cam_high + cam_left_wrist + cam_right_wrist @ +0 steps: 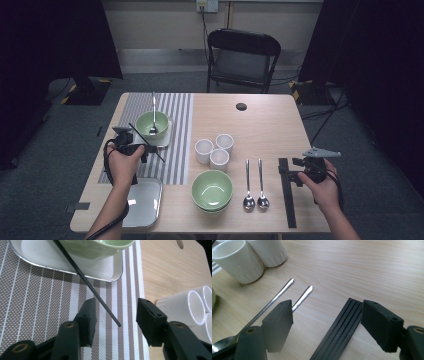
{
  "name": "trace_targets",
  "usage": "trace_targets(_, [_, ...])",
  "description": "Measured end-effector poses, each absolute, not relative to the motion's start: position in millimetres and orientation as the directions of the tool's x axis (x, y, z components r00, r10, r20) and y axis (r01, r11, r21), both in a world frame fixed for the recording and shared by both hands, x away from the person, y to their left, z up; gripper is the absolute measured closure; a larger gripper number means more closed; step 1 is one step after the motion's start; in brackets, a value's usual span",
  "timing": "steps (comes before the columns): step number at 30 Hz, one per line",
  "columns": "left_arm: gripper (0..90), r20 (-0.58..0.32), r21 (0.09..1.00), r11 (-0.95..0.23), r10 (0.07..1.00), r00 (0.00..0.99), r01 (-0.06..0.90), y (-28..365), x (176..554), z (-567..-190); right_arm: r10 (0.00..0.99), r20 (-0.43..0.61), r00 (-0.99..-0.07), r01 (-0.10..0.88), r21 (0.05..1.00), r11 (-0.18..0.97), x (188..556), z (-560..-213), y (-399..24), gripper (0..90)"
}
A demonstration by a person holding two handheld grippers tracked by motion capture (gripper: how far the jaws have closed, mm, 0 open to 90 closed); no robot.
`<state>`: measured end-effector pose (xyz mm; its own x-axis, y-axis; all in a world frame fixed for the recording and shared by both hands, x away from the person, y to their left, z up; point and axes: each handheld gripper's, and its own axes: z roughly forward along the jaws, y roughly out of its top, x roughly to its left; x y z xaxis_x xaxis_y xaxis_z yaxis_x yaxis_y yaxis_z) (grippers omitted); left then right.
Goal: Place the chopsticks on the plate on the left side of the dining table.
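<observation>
one place setting looks nearly laid: a pale green glazed bowl (pixel 151 123) with a steel spoon in it sits on a shiny square metal tray (pixel 113 270) on the brown-and-white striped woven mat (pixel 37 310), and a thin black chopstick (pixel 100 298) leans across the tray's rim, its tip over the mat. the left tool (pixel 113 320) hovers just above that tip, its matte black jaws about half spread, the stick between them but touching neither pad, so it looks freshly set down. the right tool (pixel 325 320) is wide open and empty, straddling the bundle of slim black chopsticks (pixel 339 330) lying flat on the pale wood-grain bench (pixel 367 267); i judge it is about to take 1.

still to lay, by my reading: a second tray at the near left edge, a stack of green bowls, 2 polished spoons (pixel 287 293) and 3 ribbed white ceramic cups (pixel 214 150).
</observation>
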<state>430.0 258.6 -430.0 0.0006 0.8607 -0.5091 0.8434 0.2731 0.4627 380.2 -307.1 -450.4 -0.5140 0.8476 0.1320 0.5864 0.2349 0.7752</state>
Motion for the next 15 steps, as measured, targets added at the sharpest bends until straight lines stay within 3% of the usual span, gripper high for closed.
trace_targets(15, [40.1, -0.463, 0.508, 0.164, 0.88, 0.107, 0.846, 239.7, 432.5, -418.8, 0.884, 0.092, -0.459, 0.608, 0.758, 0.237, 381.2, -460.1, -318.2, 27.8])
